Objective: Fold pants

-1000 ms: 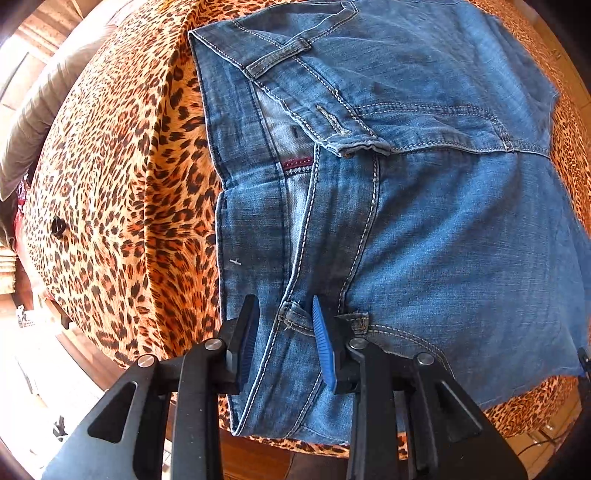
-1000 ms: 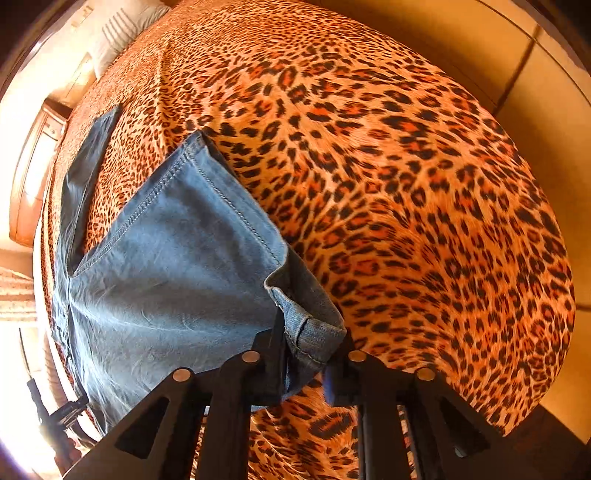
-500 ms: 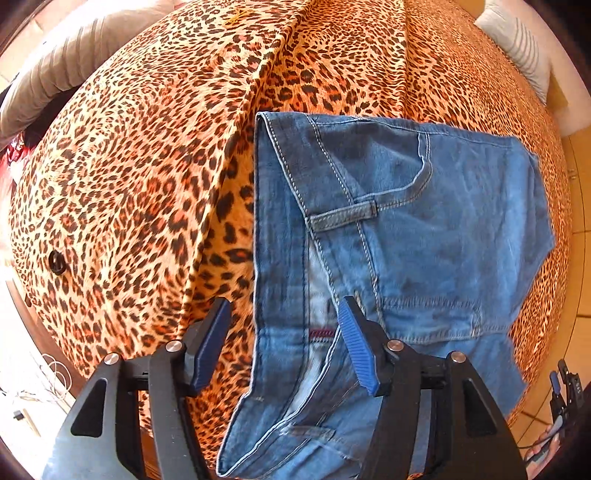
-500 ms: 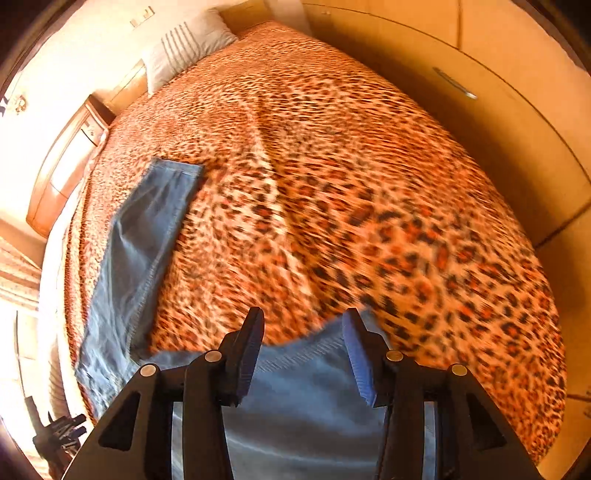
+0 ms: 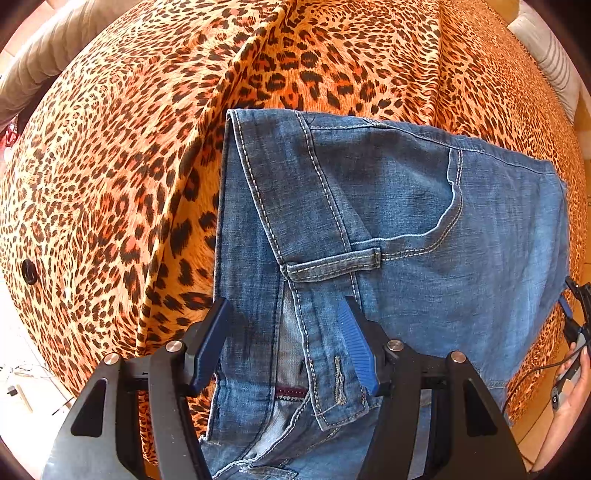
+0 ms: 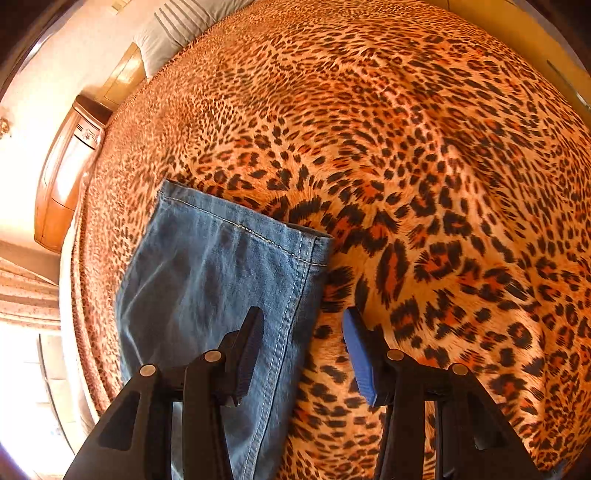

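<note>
both grippers have let go of the jeans (image 5: 388,229) since one second ago; then each was clamped on denim, and now the camera views are pulled back from the cloth.

nearest in the left wrist view, the left gripper (image 5: 284,343) stands released, jaws wide apart, over the waistband and the belt loop (image 5: 332,264). beyond it, toward 1 o'clock, the front pocket lies flat. nearest in the right wrist view, the right gripper (image 6: 303,350) is also released, straddling the side seam of the leg, and the hem (image 6: 240,225) lies farther on at 11 o'clock. the jeans rest folded lengthwise on the leopard bedspread (image 6: 424,166), and a striped pillow (image 6: 184,26) is at the far end.

i judge the denim rather heavy and soft, not slippery; it sags when lifted. good places to hold are the thick waistband and the double hem.
</note>
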A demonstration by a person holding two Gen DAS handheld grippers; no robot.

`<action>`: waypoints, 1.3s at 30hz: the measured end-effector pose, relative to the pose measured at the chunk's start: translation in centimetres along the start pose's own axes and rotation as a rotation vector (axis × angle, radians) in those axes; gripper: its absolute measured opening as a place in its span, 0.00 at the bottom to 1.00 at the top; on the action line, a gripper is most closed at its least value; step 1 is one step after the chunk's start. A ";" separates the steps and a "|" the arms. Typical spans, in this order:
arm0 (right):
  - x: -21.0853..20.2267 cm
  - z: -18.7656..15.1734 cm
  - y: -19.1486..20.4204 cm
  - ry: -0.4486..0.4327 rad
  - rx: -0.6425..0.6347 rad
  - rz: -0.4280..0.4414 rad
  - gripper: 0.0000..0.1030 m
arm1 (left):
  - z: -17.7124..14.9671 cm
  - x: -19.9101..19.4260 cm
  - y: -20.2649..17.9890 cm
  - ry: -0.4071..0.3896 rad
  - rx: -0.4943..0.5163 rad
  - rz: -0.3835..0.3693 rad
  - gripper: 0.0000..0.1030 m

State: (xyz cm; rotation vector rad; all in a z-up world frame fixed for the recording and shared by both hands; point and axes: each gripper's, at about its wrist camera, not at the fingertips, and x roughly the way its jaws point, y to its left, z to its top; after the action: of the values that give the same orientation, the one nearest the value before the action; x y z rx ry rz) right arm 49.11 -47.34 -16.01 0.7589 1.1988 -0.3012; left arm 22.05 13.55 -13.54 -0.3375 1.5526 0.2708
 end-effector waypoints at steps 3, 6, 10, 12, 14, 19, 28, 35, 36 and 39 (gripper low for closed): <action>0.0 0.6 1.6 -0.011 -0.079 0.005 0.02 | 0.9 0.5 -2.0 -0.043 -0.002 0.070 0.58; -1.8 1.2 0.7 -0.075 -0.102 -0.017 0.02 | 1.8 1.4 -3.4 -0.026 -0.012 0.096 0.55; -0.7 1.7 -3.1 -0.001 -0.066 -0.078 0.06 | 2.2 0.8 -2.7 0.000 -0.005 0.055 0.54; -1.3 1.9 -3.1 -0.002 -0.086 -0.061 0.14 | 1.5 0.3 -0.7 -0.006 -0.035 0.005 0.54; -2.6 2.7 -3.4 -0.039 -0.082 -0.058 0.23 | 2.7 -1.7 2.1 -0.061 -0.101 -0.027 0.54; -3.7 6.1 -1.2 -0.079 -0.139 -0.085 0.39 | 6.9 -2.4 6.2 -0.044 -0.224 -0.133 0.58; 1.3 8.4 7.7 0.003 -0.287 -0.001 0.50 | 8.2 0.7 3.5 0.041 -0.206 -0.222 0.58; 5.6 9.2 12.6 0.043 -0.388 -0.030 0.52 | 8.3 -1.7 2.5 0.027 -0.293 -0.285 0.62; 6.4 9.1 13.0 0.048 -0.405 -0.052 0.54 | 8.4 -1.9 3.4 0.029 -0.316 -0.297 0.63; 7.9 8.5 14.0 0.049 -0.451 -0.074 0.73 | 9.0 -0.7 4.1 0.053 -0.352 -0.307 0.65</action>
State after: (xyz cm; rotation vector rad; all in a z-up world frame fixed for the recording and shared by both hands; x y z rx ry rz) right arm 66.37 -41.60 -16.73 0.3315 1.2834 -0.0656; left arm 28.86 20.79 -13.13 -0.8565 1.4778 0.2957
